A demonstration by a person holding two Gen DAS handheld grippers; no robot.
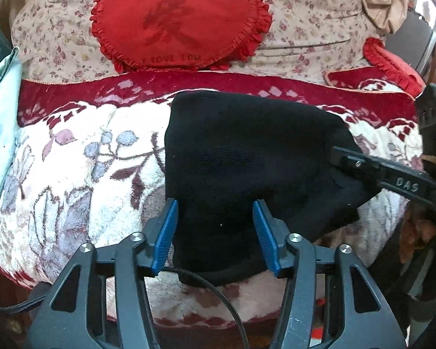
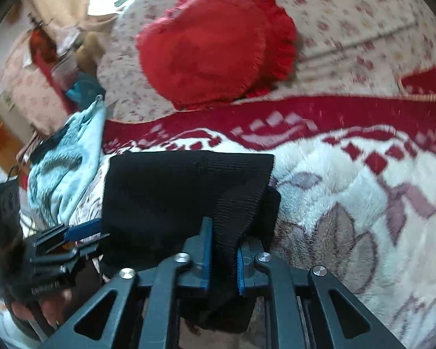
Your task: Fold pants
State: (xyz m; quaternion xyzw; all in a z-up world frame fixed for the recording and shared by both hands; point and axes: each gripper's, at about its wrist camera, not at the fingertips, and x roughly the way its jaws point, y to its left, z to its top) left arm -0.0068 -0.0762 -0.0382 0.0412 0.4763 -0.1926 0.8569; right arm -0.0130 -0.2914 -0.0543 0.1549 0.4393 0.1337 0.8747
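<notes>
The black pants [image 1: 247,157] lie folded in a thick bundle on the floral fleece blanket [image 1: 72,174]. My left gripper [image 1: 215,212] is open, its blue pads on either side of the bundle's near end, just above it. My right gripper [image 2: 222,232] is shut on a ribbed fold of the black pants [image 2: 174,192] and holds that edge a little lifted. The right gripper also shows in the left wrist view [image 1: 363,168], at the bundle's right side. The left gripper shows in the right wrist view [image 2: 72,232], at the left of the pants.
A red heart-shaped pillow [image 1: 177,23] leans on a floral quilt [image 1: 305,29] behind the blanket. A second red pillow [image 1: 392,64] sits at the far right. A light blue cloth [image 2: 66,160] lies at the blanket's left side. The bed's front edge is close below me.
</notes>
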